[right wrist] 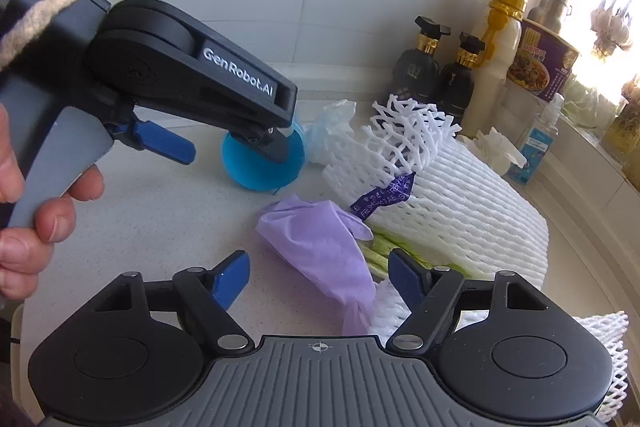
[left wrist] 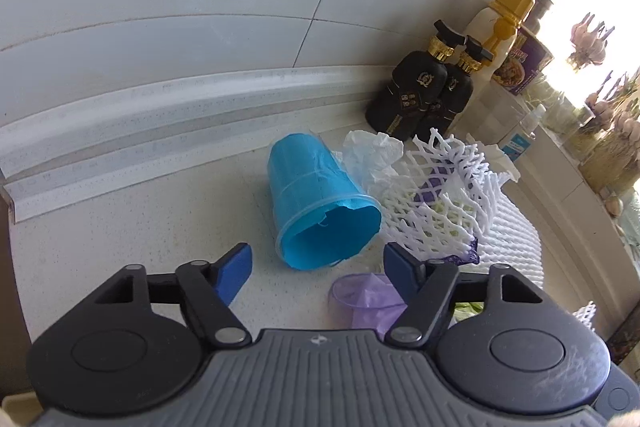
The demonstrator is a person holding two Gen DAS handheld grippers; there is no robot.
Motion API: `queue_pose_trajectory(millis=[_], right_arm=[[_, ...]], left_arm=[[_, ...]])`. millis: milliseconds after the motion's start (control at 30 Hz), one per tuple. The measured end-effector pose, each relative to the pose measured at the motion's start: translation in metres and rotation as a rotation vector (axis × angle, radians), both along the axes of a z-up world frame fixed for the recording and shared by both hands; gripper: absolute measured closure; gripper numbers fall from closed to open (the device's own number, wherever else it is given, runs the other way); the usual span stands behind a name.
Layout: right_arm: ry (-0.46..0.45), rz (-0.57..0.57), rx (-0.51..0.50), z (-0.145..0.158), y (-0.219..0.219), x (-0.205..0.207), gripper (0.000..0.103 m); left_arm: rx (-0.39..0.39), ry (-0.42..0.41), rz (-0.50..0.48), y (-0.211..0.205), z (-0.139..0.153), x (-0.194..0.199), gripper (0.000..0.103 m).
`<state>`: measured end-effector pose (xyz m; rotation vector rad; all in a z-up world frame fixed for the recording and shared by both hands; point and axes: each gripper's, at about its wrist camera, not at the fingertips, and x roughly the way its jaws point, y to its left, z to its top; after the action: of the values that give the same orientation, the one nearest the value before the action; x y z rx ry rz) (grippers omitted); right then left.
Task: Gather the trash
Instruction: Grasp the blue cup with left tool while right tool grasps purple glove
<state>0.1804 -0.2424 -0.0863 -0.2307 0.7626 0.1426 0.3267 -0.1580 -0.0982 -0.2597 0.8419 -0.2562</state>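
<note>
Left hand-held gripper (left wrist: 318,263) wide before cup (left wrist: 320,203): light, thin, crushable, so pinch rim gently; right hand-held gripper (right wrist: 319,277) wide over limp glove (right wrist: 320,247).

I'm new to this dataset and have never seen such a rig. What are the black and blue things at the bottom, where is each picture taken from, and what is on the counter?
There is no robot here: a person holds a pair of hand tongs in each hand, each with a camera looking forward along its blue fingers. One picture is from the left tongs, the other from the right tongs, which also sees the left tool and the person's hand. Both tongs are open and hold nothing. On the counter lie a tipped blue cup, a purple glove, white foam netting, crumpled tissue and, behind, dark bottles.
</note>
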Motion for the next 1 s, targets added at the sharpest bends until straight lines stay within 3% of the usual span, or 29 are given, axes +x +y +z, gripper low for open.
queue_pose_trajectory(millis=[200, 367, 467, 600, 633, 733, 1000], right_arm=[[0.001, -0.004, 0.016, -0.003, -0.005, 0.007, 0.05], [0.018, 0.009, 0.018, -0.007, -0.005, 0.012, 0.056], [0.018, 0.023, 0.013, -0.009, -0.004, 0.013, 0.057], [0.009, 0.025, -0.01, -0.012, 0.0, 0.017, 0.073], [0.004, 0.025, -0.009, -0.012, 0.0, 0.017, 0.082], [-0.009, 0.034, -0.007, -0.01, 0.003, 0.016, 0.095], [-0.046, 0.015, 0.011, 0.002, 0.007, 0.013, 0.101]], left_arm=[[0.094, -0.065, 0.012, -0.008, -0.006, 0.005, 0.054], [0.118, -0.071, 0.029, -0.009, -0.011, 0.01, 0.065], [0.13, -0.079, 0.035, -0.009, -0.013, 0.01, 0.078], [0.17, -0.091, 0.047, -0.01, -0.013, 0.01, 0.093], [0.176, -0.096, 0.046, -0.01, -0.013, 0.01, 0.095], [0.183, -0.109, 0.052, -0.008, -0.012, 0.009, 0.099], [0.166, -0.121, 0.074, 0.004, -0.002, 0.006, 0.1]])
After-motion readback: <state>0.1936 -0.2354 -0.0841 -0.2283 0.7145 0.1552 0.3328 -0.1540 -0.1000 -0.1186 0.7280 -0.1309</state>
